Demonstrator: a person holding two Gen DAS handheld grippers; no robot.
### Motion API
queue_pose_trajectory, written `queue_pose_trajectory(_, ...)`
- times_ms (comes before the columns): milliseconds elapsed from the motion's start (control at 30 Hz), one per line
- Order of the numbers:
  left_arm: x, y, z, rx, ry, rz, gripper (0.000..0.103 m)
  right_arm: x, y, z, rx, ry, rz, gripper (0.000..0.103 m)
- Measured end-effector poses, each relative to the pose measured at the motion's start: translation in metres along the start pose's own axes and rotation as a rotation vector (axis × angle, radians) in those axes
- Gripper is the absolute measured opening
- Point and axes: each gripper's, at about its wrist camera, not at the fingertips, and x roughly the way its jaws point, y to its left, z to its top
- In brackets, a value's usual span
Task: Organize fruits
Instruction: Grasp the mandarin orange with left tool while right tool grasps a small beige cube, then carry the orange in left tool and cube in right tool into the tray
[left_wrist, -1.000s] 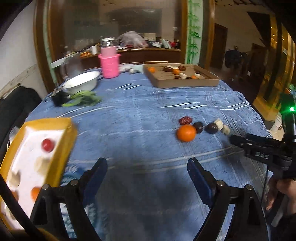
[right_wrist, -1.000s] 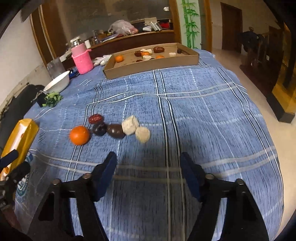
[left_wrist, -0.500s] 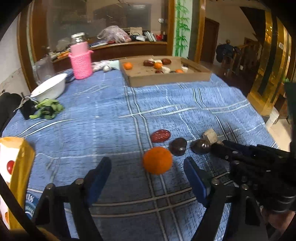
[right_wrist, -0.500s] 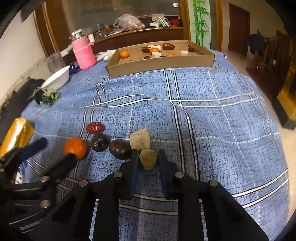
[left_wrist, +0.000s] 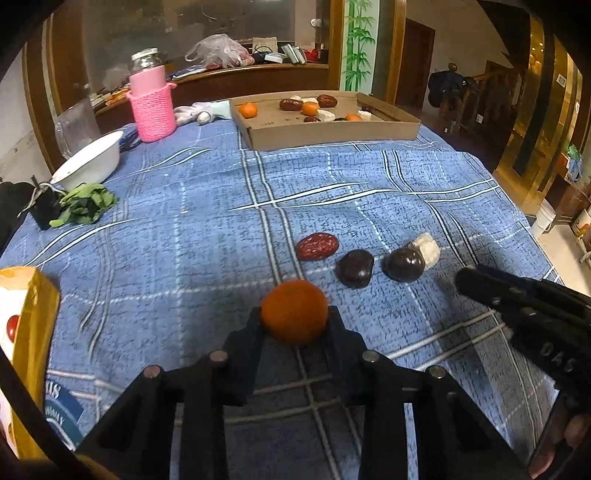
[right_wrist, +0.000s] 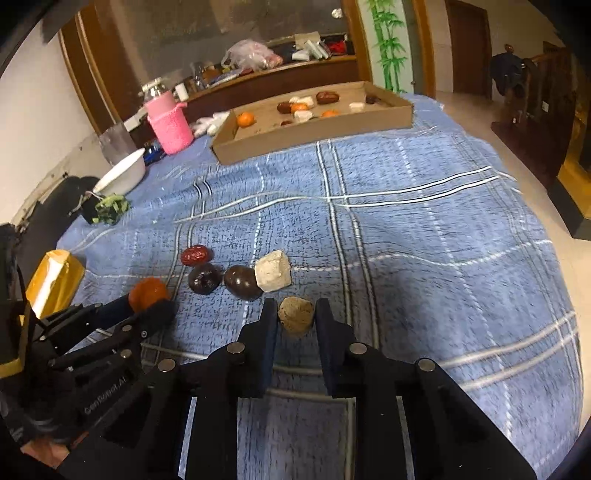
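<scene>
An orange (left_wrist: 294, 316) sits on the blue cloth, and my left gripper (left_wrist: 294, 314) is closing on it, both pads touching its sides. In the right wrist view the same gripper (right_wrist: 151, 306) holds the orange (right_wrist: 147, 293) at the left. My right gripper (right_wrist: 295, 308) is shut on a tan round lump (right_wrist: 295, 316) on the cloth. Between the two lie a red date (left_wrist: 317, 246), two dark fruits (left_wrist: 355, 268) (left_wrist: 403, 264) and a pale cube (left_wrist: 426, 249). A cardboard tray (left_wrist: 332, 134) with several fruits stands at the far side.
A yellow box (left_wrist: 33, 332) lies at the left edge. A white bowl (left_wrist: 90, 162), green leaves (left_wrist: 85, 203) and a pink-sleeved jar (left_wrist: 151, 105) stand at the back left. The table drops off to the right, near a person's hand (left_wrist: 569, 435).
My left gripper swung right from the yellow box to the orange and closed its jaws around it. My right gripper came forward and shut on the tan lump.
</scene>
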Motion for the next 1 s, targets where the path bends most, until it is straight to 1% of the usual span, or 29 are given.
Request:
queue_pose_trajectory(33,-0.001,-0.001,-0.003,-0.003,-0.004,-0.002,0.035,-0.006,0.0,-0.002,0.002,-0.006,-0.001,0.02)
queue_pose_trajectory(200,-0.032,0.006,-0.017,-0.008,-0.031,0.009,0.035,-0.03,0.005,-0.015,0.02,-0.027,0.014,0.02)
queue_pose_trajectory(333,-0.042,0.014,-0.023,-0.017,-0.044,0.022,0.035,-0.046,0.015,-0.029,0.031,-0.041,0.032,0.02)
queue_pose_trajectory(467,-0.058,0.024,-0.038,-0.026,-0.053,0.035,0.035,-0.063,0.027,-0.044,0.04,-0.058,0.055,0.02)
queue_pose_trajectory(533,-0.06,0.03,-0.042,-0.038,-0.047,0.038,0.035,-0.07,0.034,-0.05,0.038,-0.064,0.065,0.02)
queue_pose_trajectory(700,-0.077,0.043,-0.051,-0.062,-0.062,0.048,0.035,-0.081,0.051,-0.063,0.024,-0.072,0.086,0.02)
queue_pose_trajectory(1000,-0.102,0.068,-0.062,-0.106,-0.093,0.071,0.035,-0.093,0.081,-0.07,-0.018,-0.087,0.114,0.02)
